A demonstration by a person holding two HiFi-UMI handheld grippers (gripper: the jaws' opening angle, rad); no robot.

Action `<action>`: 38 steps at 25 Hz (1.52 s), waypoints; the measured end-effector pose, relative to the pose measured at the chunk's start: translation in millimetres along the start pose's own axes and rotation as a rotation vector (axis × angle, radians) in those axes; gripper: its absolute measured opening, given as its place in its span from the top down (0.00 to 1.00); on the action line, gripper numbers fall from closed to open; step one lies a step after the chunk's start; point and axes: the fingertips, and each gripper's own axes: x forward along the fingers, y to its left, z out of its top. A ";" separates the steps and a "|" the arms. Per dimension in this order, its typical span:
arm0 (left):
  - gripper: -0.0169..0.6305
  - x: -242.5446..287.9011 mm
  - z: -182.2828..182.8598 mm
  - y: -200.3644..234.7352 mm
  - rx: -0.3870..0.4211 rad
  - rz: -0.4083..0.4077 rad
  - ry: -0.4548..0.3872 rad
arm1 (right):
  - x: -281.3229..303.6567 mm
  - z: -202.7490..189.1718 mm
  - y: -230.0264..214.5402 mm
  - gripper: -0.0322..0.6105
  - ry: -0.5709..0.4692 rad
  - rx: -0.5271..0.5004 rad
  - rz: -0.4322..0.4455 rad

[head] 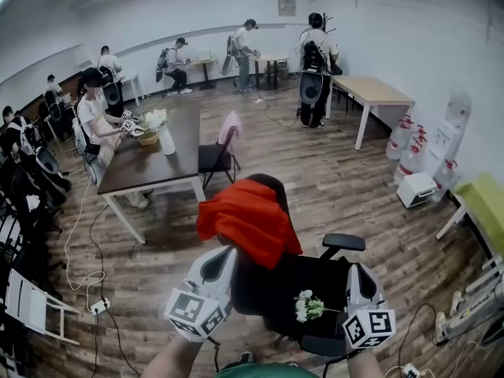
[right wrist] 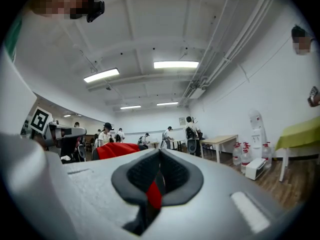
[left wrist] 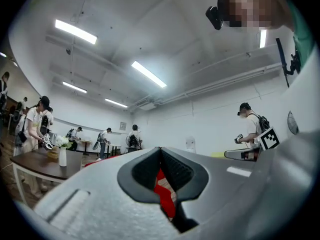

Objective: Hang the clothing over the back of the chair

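The red clothing [head: 248, 215] lies bunched over the top of the black office chair [head: 272, 183], and its front part hangs toward the seat. My left gripper [head: 224, 252] sits at the clothing's lower left hem. Its jaws are shut, with red fabric [left wrist: 165, 191] showing between the pads in the left gripper view [left wrist: 161, 151]. My right gripper [head: 356, 268] hovers over the seat by the armrest [head: 342, 242], apart from the clothing. Its jaws [right wrist: 160, 154] look shut, with only a thin red sliver in the slit. The clothing [right wrist: 117, 150] shows to its left.
A small white flower bunch [head: 309, 305] lies on the chair seat. A dark table [head: 157, 172] with a vase [head: 166, 140] and a second chair [head: 219, 154] stand beyond. Several people work at tables behind. Water bottles [head: 405, 144] and a green table [head: 484, 203] are at the right. Cables [head: 90, 278] run across the floor at the left.
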 end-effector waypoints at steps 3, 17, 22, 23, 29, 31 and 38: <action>0.96 7.9 -0.9 -15.5 0.004 -0.041 0.005 | -11.3 6.2 -11.3 0.95 -0.020 0.001 -0.029; 0.96 32.0 -16.4 -40.3 -0.026 -0.116 0.034 | -33.9 36.4 -23.9 0.95 -0.073 -0.087 -0.054; 0.96 36.7 -26.9 -39.4 -0.050 -0.113 0.057 | -36.0 41.0 -24.9 0.95 -0.076 -0.115 -0.070; 0.96 36.9 -27.8 -39.6 -0.054 -0.113 0.058 | -36.8 41.0 -25.4 0.95 -0.075 -0.117 -0.072; 0.96 34.4 -32.5 -35.9 -0.057 -0.109 0.068 | -36.0 35.3 -23.6 0.95 -0.072 -0.112 -0.071; 0.96 35.2 -32.9 -33.8 -0.059 -0.107 0.070 | -33.7 34.4 -23.1 0.95 -0.068 -0.110 -0.070; 0.96 32.5 -32.0 -32.2 -0.060 -0.100 0.066 | -33.9 36.0 -20.9 0.95 -0.073 -0.114 -0.065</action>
